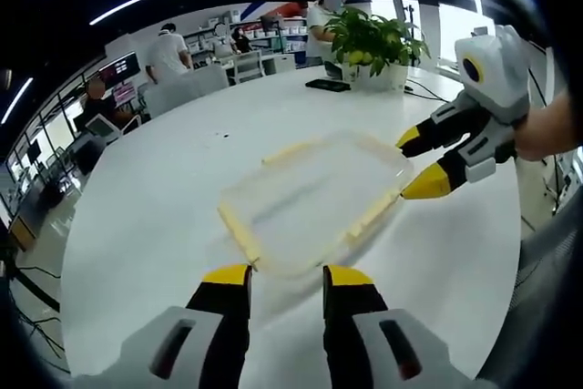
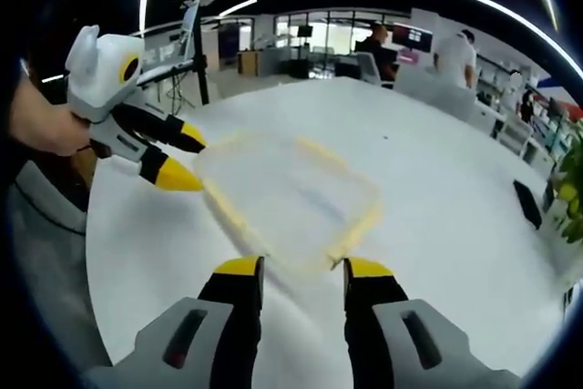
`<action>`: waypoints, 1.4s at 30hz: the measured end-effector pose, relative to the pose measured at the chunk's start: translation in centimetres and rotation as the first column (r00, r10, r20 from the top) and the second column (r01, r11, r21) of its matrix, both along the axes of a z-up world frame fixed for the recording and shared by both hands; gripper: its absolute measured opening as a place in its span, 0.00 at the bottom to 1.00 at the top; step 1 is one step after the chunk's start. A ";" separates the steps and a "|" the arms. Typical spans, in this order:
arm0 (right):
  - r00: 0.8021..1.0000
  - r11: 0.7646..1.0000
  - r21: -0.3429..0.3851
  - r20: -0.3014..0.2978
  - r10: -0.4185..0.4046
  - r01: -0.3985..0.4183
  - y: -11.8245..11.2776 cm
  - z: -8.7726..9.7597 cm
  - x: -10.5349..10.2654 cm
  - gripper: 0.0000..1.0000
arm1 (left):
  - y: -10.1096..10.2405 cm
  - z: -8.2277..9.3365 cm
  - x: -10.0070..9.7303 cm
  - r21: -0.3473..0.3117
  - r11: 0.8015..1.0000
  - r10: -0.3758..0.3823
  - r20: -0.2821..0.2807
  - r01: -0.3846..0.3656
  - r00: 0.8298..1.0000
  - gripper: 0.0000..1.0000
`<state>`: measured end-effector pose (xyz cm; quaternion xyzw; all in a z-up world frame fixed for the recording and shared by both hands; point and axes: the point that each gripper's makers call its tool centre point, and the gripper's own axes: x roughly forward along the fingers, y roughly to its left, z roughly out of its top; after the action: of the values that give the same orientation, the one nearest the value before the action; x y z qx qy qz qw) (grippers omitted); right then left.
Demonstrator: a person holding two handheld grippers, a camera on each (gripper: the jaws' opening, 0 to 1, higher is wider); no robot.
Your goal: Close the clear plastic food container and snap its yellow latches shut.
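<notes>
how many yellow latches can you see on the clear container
4, one along each side of the clear container: far side, left side, near-right side, and the side by the right gripper, partly blurred.

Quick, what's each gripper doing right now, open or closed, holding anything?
Left gripper: open, holding nothing, fingers just short of the clear container.
Right gripper: open, holding nothing, at the container's opposite edge.

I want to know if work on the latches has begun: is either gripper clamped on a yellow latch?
No: both the left gripper and right gripper stand open, short of the container.
</notes>
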<state>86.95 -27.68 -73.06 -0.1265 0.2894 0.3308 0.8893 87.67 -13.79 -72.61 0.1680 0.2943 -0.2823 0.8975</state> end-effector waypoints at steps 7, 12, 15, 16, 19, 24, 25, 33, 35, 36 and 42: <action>1.000 1.000 0.018 0.016 -0.017 0.017 -0.3 1.3 -0.8 0.35 | 0.1 1.0 -1.4 -0.049 0.997 0.052 -0.002 -0.052 0.999 0.27; 0.999 0.999 0.042 0.016 -0.031 0.030 -0.6 2.4 -2.3 0.36 | 0.4 1.8 -3.2 -0.077 0.994 0.080 -0.005 -0.080 0.997 0.27; 0.999 0.998 0.054 0.017 -0.046 0.045 -1.0 2.9 -3.3 0.37 | 0.9 2.4 -4.3 -0.095 0.990 0.108 -0.009 -0.108 0.994 0.27; 0.998 0.997 0.061 0.014 -0.053 0.052 -1.1 3.0 -3.6 0.37 | 0.9 2.6 -4.7 -0.100 0.989 0.113 -0.009 -0.113 0.994 0.27; 0.997 0.995 0.070 0.010 -0.070 0.069 -1.4 3.4 -5.1 0.37 | 1.4 3.0 -5.7 -0.112 0.985 0.134 -0.012 -0.134 0.991 0.27; 0.997 0.994 0.071 0.000 -0.083 0.083 -1.9 3.4 -7.5 0.37 | 2.2 3.8 -7.9 -0.126 0.978 0.166 -0.016 -0.167 0.986 0.27; 0.996 0.993 0.072 -0.004 -0.090 0.090 -2.0 3.5 -7.9 0.38 | 2.4 3.8 -8.2 -0.128 0.977 0.170 -0.018 -0.171 0.985 0.27; 0.993 0.989 0.084 -0.006 -0.118 0.118 -2.4 4.2 -10.9 0.39 | 3.7 5.5 -10.7 -0.148 0.971 0.190 -0.015 -0.190 0.982 0.27; 0.992 0.989 0.081 -0.002 -0.124 0.123 -2.6 4.4 -11.5 0.39 | 3.9 5.8 -11.2 -0.150 0.970 0.192 -0.013 -0.192 0.981 0.27; 0.992 0.989 0.080 -0.001 -0.127 0.127 -2.7 4.4 -11.7 0.39 | 4.0 6.0 -11.5 -0.150 0.970 0.192 -0.012 -0.192 0.981 0.27; 0.990 0.988 0.063 0.010 -0.143 0.142 -3.4 4.6 -13.0 0.40 | 4.9 6.4 -13.6 -0.170 0.964 0.206 -0.016 -0.206 0.978 0.28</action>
<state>73.97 -31.05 -68.45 -0.0804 0.2809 0.2744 0.9162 74.12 -8.87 -66.25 0.0590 0.2840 -0.2114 0.9334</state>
